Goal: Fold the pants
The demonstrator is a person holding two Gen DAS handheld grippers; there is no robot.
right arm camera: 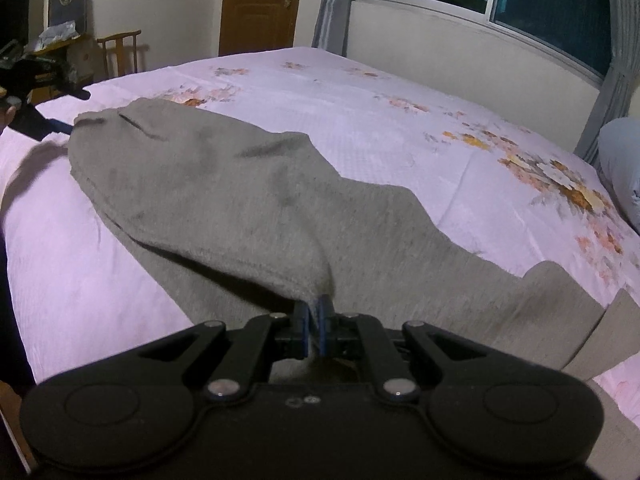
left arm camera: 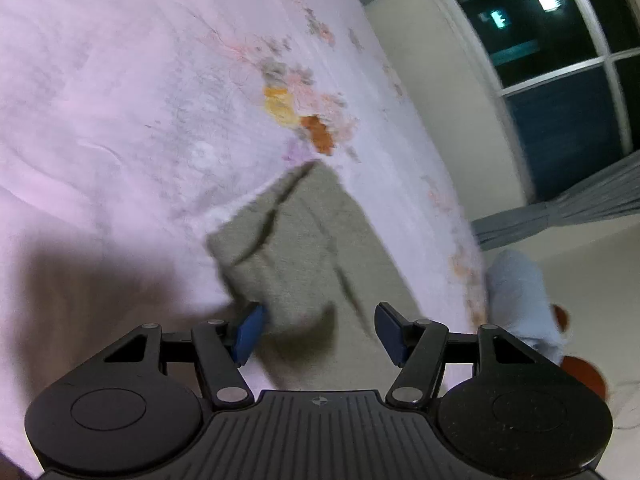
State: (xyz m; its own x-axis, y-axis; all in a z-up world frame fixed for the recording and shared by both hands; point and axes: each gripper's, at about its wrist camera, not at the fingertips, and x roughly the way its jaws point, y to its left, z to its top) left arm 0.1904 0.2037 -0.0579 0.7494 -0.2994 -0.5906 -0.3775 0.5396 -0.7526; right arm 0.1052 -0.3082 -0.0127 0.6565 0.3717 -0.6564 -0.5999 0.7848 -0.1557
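Grey sweatpants (right arm camera: 248, 208) lie across a pink floral bedsheet (right arm camera: 360, 120), one layer folded over the other. My right gripper (right arm camera: 316, 316) is shut on a fold of the pants' near edge. My left gripper (left arm camera: 318, 334) is open, its blue pads either side of the pants' end (left arm camera: 296, 248), just above the cloth. In the right wrist view the left gripper (right arm camera: 64, 126) shows at the far left, at the pants' far end.
The bed's edge (left arm camera: 460, 220) runs beside a cream wall under a dark window (right arm camera: 520, 4). A pale blue pillow (right arm camera: 620, 168) lies at the bed's right. A wooden door (right arm camera: 260, 4), chair (right arm camera: 120, 52) and cluttered table stand beyond the bed.
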